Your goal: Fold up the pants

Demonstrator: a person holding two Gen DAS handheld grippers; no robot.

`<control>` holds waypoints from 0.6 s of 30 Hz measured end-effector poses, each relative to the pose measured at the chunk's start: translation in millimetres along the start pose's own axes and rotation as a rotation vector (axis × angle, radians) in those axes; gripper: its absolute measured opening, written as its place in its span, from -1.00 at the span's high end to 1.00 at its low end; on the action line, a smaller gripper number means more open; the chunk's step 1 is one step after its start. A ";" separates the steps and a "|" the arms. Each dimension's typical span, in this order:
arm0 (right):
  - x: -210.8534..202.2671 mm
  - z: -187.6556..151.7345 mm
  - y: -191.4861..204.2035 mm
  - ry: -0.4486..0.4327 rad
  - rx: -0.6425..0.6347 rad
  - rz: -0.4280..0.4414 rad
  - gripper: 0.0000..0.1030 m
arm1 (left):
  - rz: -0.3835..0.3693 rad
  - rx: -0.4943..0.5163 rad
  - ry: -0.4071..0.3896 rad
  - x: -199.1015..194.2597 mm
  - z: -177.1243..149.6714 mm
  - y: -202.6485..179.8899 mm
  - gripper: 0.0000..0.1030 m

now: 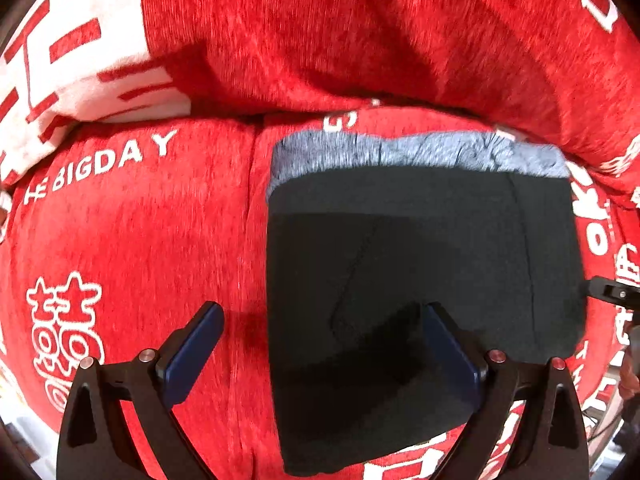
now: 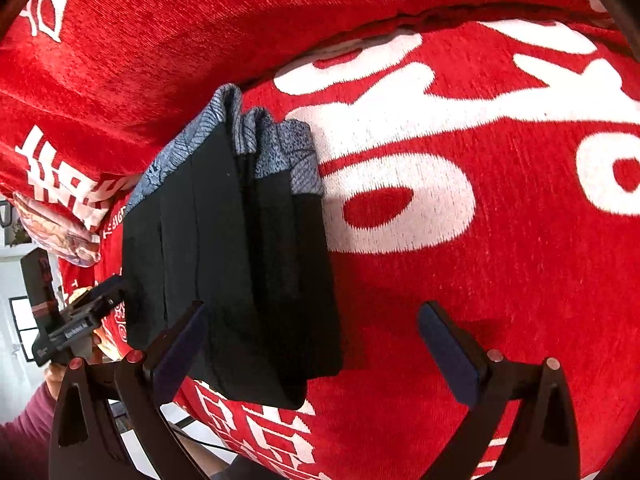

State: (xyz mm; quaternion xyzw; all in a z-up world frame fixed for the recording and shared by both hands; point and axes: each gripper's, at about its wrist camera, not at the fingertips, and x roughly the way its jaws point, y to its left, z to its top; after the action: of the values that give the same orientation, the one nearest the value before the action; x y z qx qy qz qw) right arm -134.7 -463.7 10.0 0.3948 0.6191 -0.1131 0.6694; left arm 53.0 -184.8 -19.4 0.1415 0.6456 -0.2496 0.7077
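The black pants (image 1: pixel 420 272) lie folded into a compact rectangle on the red sofa seat (image 1: pixel 140 240), with a grey-blue waistband (image 1: pixel 420 152) at the far end. My left gripper (image 1: pixel 324 320) is open and empty just above the near left part of the pants, its right finger over the cloth. In the right wrist view the folded pants (image 2: pixel 240 248) show stacked layers, waistband (image 2: pixel 276 148) far. My right gripper (image 2: pixel 316 320) is open and empty at the pants' near right edge. The left gripper (image 2: pixel 80 316) shows at the left of that view.
The red sofa backrest (image 1: pixel 360 32) with white lettering rises behind the pants. A red and white cushion (image 1: pixel 72 60) sits at the far left. The seat's front edge (image 2: pixel 248 420) is close below the pants. The right gripper's tip (image 1: pixel 612 292) shows at the right edge.
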 end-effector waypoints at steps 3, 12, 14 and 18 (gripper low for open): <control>-2.5 6.0 -2.0 0.001 -0.019 0.030 -1.00 | -0.061 0.005 0.009 2.3 5.5 11.6 -0.93; 24.6 25.2 2.4 0.083 -0.086 0.178 -1.00 | -0.245 0.040 0.069 28.5 7.2 20.1 -0.93; 36.4 29.1 5.6 0.099 -0.095 0.234 -1.00 | -0.268 0.041 0.066 34.8 10.4 13.9 -0.93; 48.3 37.6 8.2 0.081 -0.094 0.280 -1.00 | -0.292 0.023 0.055 45.0 17.5 3.6 -0.93</control>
State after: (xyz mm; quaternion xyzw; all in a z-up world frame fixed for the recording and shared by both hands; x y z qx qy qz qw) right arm -91.6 -467.1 -34.1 0.4495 0.5893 0.0265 0.6708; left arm 71.5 -198.6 -62.0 0.0614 0.6756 -0.3533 0.6442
